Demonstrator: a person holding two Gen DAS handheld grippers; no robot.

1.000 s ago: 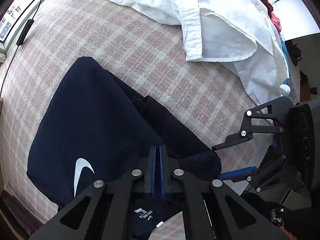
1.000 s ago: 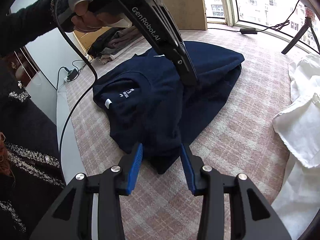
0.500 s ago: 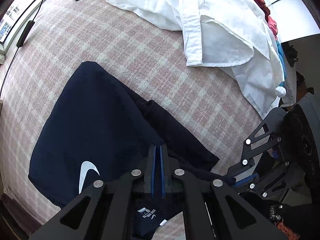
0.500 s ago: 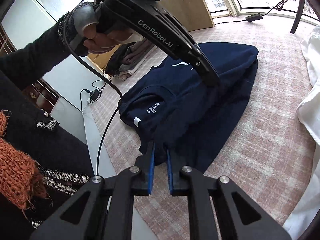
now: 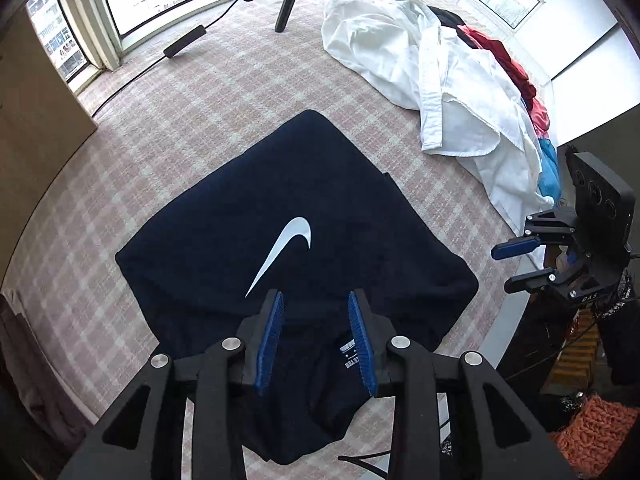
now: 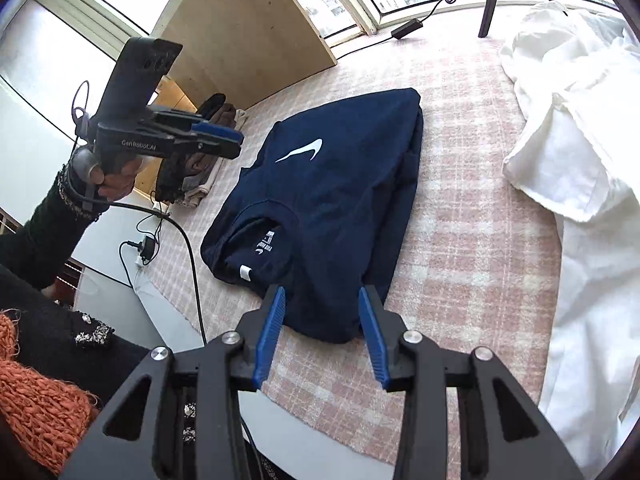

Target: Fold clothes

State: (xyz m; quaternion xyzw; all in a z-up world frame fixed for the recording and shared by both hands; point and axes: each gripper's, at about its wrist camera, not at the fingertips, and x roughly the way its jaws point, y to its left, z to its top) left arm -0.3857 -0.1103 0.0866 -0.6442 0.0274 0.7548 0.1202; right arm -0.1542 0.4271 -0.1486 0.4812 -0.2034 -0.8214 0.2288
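A navy T-shirt (image 5: 320,216) with a white swoosh lies folded into a rough rectangle on the pink checked cover (image 5: 192,120), collar and label nearest me. My left gripper (image 5: 315,312) hovers open just above the collar end, nothing between its blue pads. In the right wrist view the same shirt (image 6: 344,200) lies flat. My right gripper (image 6: 323,308) stands open over its near corner, holding nothing. A hand holds the left gripper (image 6: 234,140) raised off to the shirt's left. The right gripper (image 5: 520,262) shows open beyond the shirt's right corner.
A crumpled white shirt (image 5: 440,80) covers red and blue garments (image 5: 540,120) to the right. Folded grey-brown clothes (image 6: 208,152) sit by a wooden board (image 6: 248,28). A tripod leg (image 5: 290,0) and a cable with power brick (image 5: 184,40) lie near the windows. The cover's edge runs close by.
Both grippers were shut on the navy shirt; they have let go, opened and pulled up and back. The shirt now lies folded with the swoosh on top.
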